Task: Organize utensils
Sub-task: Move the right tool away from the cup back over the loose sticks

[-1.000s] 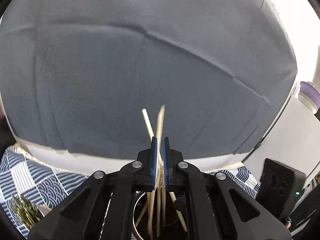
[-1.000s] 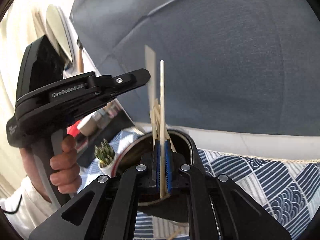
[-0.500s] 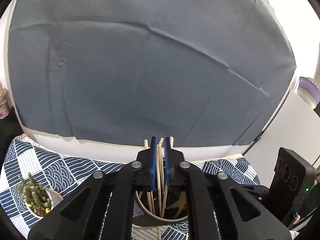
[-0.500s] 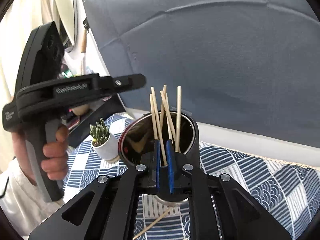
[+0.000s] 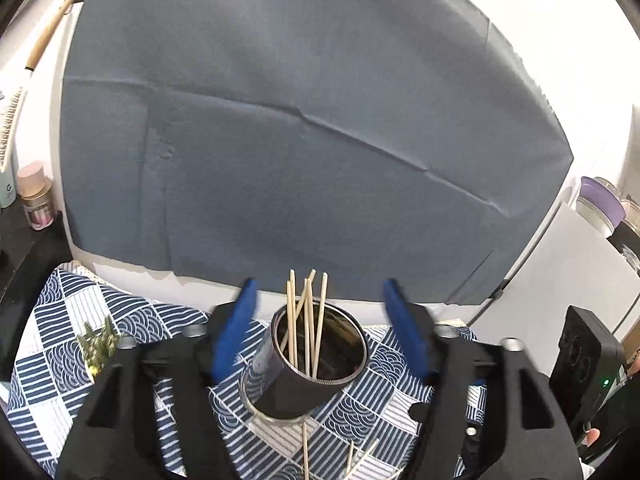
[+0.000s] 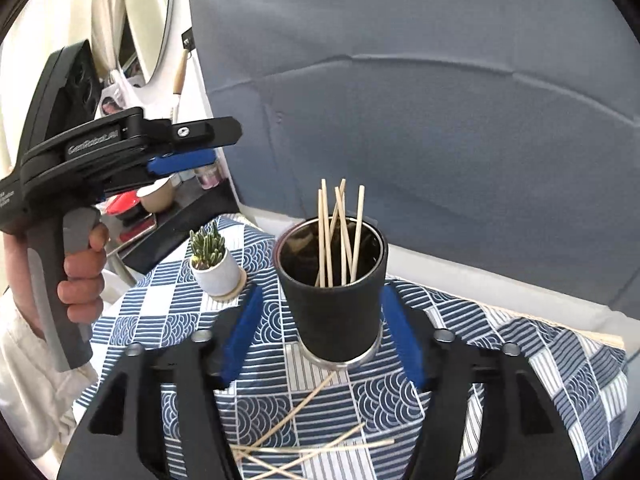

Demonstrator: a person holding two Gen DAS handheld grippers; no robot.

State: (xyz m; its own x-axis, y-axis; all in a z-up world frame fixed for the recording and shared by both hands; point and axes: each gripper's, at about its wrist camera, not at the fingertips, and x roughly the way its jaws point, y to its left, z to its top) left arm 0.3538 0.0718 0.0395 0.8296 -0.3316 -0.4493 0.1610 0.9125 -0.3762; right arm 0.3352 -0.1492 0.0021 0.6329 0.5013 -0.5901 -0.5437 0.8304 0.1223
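Only from the right wrist, the left gripper [image 6: 188, 152], jaws just parted like the right gripper's [image 6: 320, 332], shows sideways.

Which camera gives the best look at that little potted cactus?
The right wrist view: the potted cactus shows whole, white pot included, left of the black cup. In the left wrist view only a blurred green tip shows behind the left tongs.

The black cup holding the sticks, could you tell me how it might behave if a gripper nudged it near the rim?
The black cup stands tall on a narrower metal foot, so a high push could probably tip it. The thin sticks inside look light and lean loosely, so they would likely shift or spill. The patterned tablecloth may limit sliding.
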